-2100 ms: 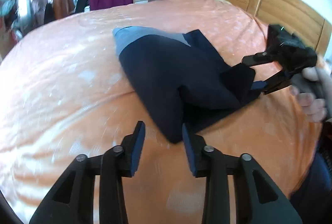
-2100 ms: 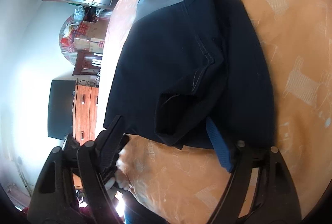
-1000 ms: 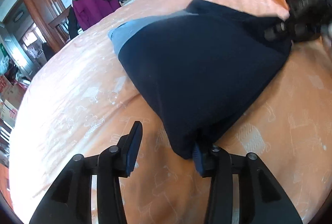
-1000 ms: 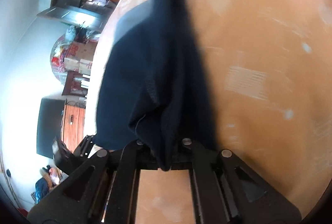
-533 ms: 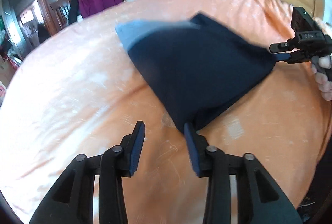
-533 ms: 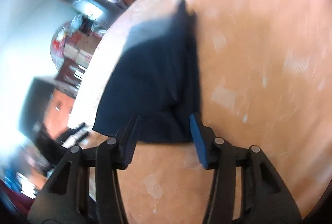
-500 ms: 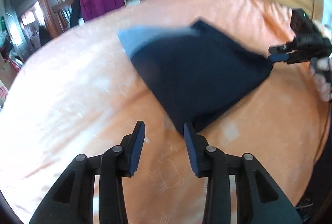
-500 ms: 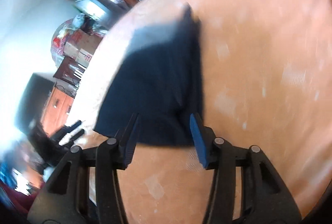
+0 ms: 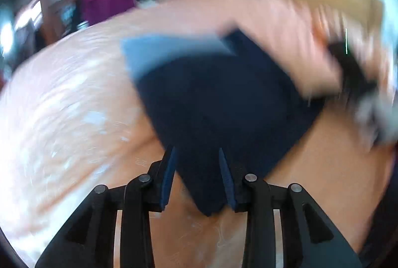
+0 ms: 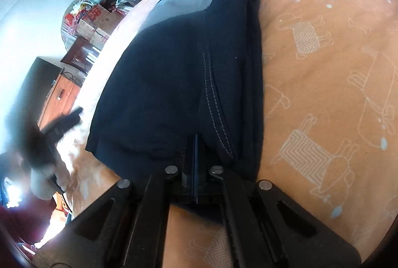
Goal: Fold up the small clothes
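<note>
Navy cloth fills both my views — the small dark garment [image 10: 179, 84] lies folded on the orange bedspread [image 10: 323, 84], its grey-blue panel [image 10: 184, 4] at the far end. My right gripper [image 10: 195, 143] is clenched on the garment's near edge: the two fingers are pressed together with a fold of the fabric pinched between them, and a stitched seam runs away from the grip toward the far end. My left gripper [image 9: 197, 163] has its jaws spread, straddling the near corner of the same garment, which lies between the blue pads [image 9: 169, 171] — I cannot make out whether they touch the cloth. The left wrist view is heavily smeared; at its right edge I see only a dark blur. In the right wrist view, a hand [image 10: 47, 178] holding the left gripper shows at the left, beside the bed's edge.
</note>
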`<action>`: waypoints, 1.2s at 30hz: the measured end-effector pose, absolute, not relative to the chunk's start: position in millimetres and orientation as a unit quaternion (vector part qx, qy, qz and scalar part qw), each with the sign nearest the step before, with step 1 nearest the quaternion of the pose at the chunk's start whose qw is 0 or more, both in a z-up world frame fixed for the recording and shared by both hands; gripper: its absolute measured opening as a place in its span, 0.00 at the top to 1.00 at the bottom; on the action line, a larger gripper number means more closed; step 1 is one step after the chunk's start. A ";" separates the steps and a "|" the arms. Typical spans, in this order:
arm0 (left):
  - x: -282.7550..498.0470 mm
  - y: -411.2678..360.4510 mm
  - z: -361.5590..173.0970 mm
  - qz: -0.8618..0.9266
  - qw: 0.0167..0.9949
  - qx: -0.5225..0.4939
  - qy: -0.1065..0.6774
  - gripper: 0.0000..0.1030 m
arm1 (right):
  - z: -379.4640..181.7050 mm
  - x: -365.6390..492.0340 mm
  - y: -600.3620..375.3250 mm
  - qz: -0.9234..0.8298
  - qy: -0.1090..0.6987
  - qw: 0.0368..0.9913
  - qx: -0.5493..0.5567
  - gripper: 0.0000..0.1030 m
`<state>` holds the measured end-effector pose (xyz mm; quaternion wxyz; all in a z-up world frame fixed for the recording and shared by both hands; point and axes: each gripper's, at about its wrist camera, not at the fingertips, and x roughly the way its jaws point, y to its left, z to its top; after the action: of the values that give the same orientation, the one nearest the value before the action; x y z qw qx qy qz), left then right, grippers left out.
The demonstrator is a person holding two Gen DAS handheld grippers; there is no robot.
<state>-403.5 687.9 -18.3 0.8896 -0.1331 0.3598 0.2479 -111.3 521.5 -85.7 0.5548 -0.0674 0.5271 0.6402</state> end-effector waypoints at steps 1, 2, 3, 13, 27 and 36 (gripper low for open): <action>-411.0 695.4 -10.9 0.265 0.889 -0.139 0.346 0.64 | -86.8 -110.1 522.2 0.641 0.530 0.551 -0.061 1.00; -415.7 704.5 -2.9 0.278 0.890 -0.136 0.335 0.66 | -87.5 -109.5 521.1 0.643 0.531 0.549 -0.056 1.00; -413.6 708.5 1.2 0.273 0.892 -0.134 0.334 0.66 | -86.7 -110.7 519.6 0.643 0.530 0.549 -0.056 1.00; -363.4 714.2 -60.7 0.270 0.855 -0.029 0.442 0.55 | -65.1 -116.1 519.5 0.646 0.506 0.563 -0.099 0.94; -315.0 769.1 -67.7 0.305 0.855 -0.053 0.417 0.58 | -59.6 -23.1 670.7 0.617 0.456 0.624 -0.147 0.64; -320.2 777.4 -3.1 0.314 0.882 -0.023 0.352 0.59 | -62.1 -19.7 667.8 0.621 0.439 0.638 -0.124 0.54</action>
<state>-320.2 777.4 -3.1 0.8816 -0.0227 0.3515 0.3141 -19.7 667.8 -62.1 0.6379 -0.1237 0.4387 0.6207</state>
